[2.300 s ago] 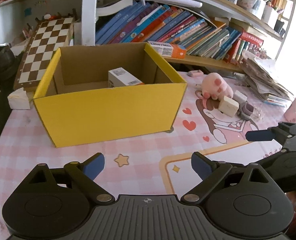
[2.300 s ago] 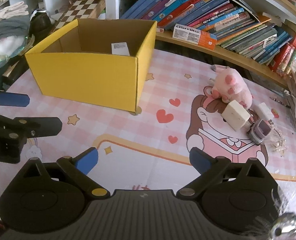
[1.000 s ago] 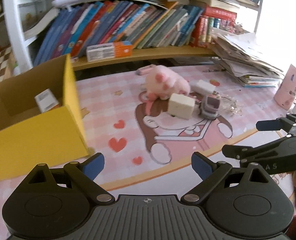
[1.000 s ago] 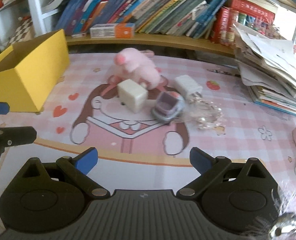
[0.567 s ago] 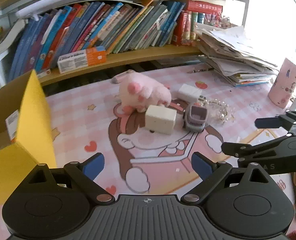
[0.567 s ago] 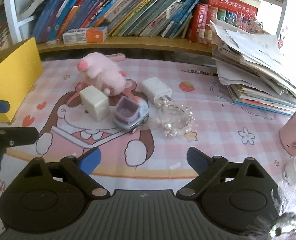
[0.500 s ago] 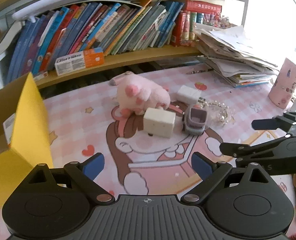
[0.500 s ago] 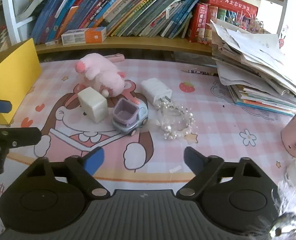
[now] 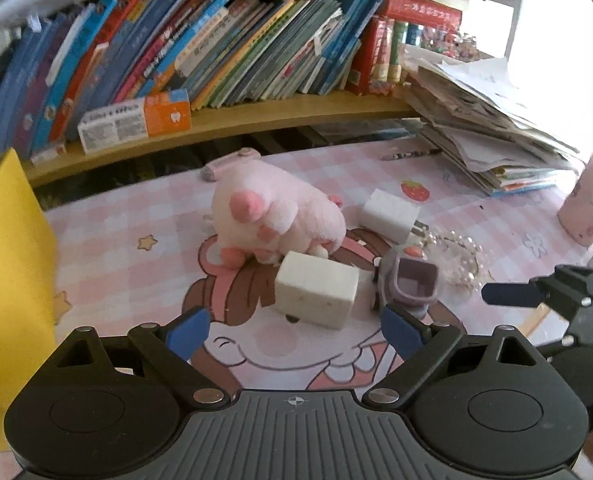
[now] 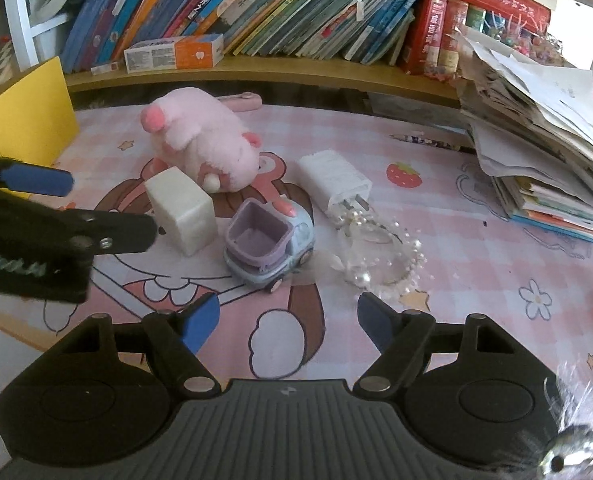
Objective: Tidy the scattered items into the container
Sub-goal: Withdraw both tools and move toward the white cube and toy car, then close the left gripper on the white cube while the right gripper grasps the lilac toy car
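Spread wide and gripping nothing, our left gripper (image 9: 294, 326) shows two blue-padded fingers (image 9: 187, 330) low over the glossy pink cartoon-printed mat (image 9: 136, 216). Between their tips, a little beyond them, sits a pale off-white block (image 9: 316, 294), squarish and matte. Its far edge touches a fuzzy pink plush toy (image 9: 274, 212) lying on its side. Just right of the block stands a small lilac-and-blue plastic toy truck (image 9: 410, 286), and behind it a white charger plug (image 9: 390, 216) with metal prongs. A tangle of clear and pearly beads (image 9: 458, 258) lies beside the prongs. The smooth yellow cardboard box (image 9: 12, 264) fills the left edge, well apart from the cluster. Our right gripper (image 9: 544, 308) enters from the right.

From the right wrist, our right gripper (image 10: 288, 322) also stands wide apart and empty, held low and level, the toy truck (image 10: 270, 242) just beyond its blue fingers (image 10: 200, 320). The block (image 10: 182, 210) stands left of the truck, the plush (image 10: 202, 142) behind, the charger (image 10: 334, 180) and beads (image 10: 376, 254) to the right. Our left gripper (image 10: 56, 208) reaches in from the left beside the block. Only the box's yellow corner (image 10: 28, 118) shows at far left.
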